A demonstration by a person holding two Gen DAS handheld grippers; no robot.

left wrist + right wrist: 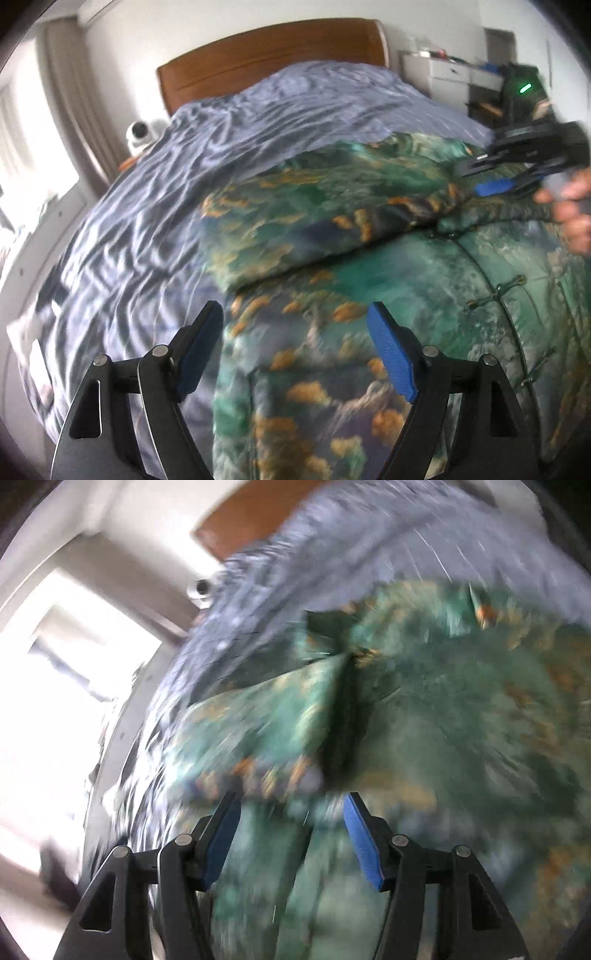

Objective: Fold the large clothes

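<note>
Garment (332, 236), one only: a large green piece printed with orange and dark blue patches, lying on the bed's wrinkled blue-grey sheet (155, 206). It covers the near right part of the bed, and its lower and right edges run out of the left wrist view. One sleeve or flap (295, 206) is folded across the body from the left. A row of dark knotted fastenings (495, 291) runs down a seam on its right side; at least three show, the rest smeared.

Two grippers are in view. The left gripper (299, 350) hangs over the near part of the garment, its two blue-padded fingers (391, 354) spread wide with nothing between them. The right gripper (291, 834) has its fingers about halfway apart above the green cloth. No cloth appears pinched between the pads, though heavy blur makes that hard to judge. In the left wrist view the same gripper (495, 186) sits at the garment's far right edge, with a hand (569, 206) partly cut off by the frame.

One brown wooden headboard (273, 48) stands at the far end of the bed. One small white round camera-like object (142, 134) sits beside the bed's far left corner. A white drawer unit (439, 77) stands beyond the far right corner, its contents too small to make out. The right wrist view is blurred throughout; a bright window (62, 686) washes out its left side.
</note>
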